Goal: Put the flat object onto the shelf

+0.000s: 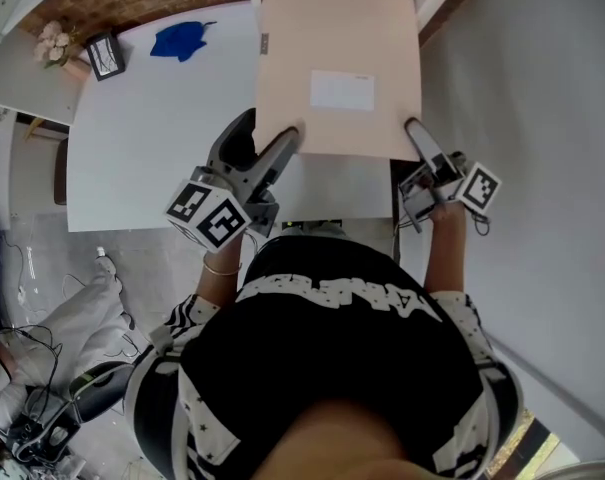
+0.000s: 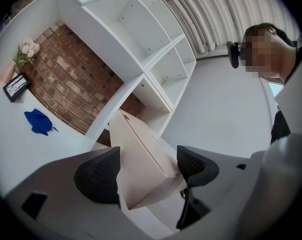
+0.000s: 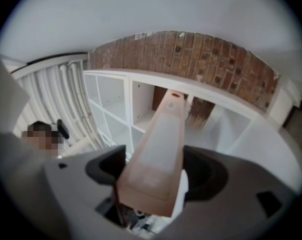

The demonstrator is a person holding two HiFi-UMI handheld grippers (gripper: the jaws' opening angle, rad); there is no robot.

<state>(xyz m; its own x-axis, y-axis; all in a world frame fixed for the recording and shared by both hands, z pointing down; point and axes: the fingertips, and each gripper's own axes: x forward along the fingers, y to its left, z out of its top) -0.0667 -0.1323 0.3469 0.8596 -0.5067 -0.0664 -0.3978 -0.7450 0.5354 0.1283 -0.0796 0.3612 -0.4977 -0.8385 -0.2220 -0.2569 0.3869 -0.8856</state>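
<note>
The left tongs (image 2: 147, 169) and right tongs (image 3: 153, 176) are each gripping the flat peach cardboard box (image 1: 337, 58), facing the white shelf (image 2: 107, 34).

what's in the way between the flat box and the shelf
Nothing visible. The left gripper and right gripper are both clamped on the flat box, and the open shelf compartments ahead of it look empty.
</note>
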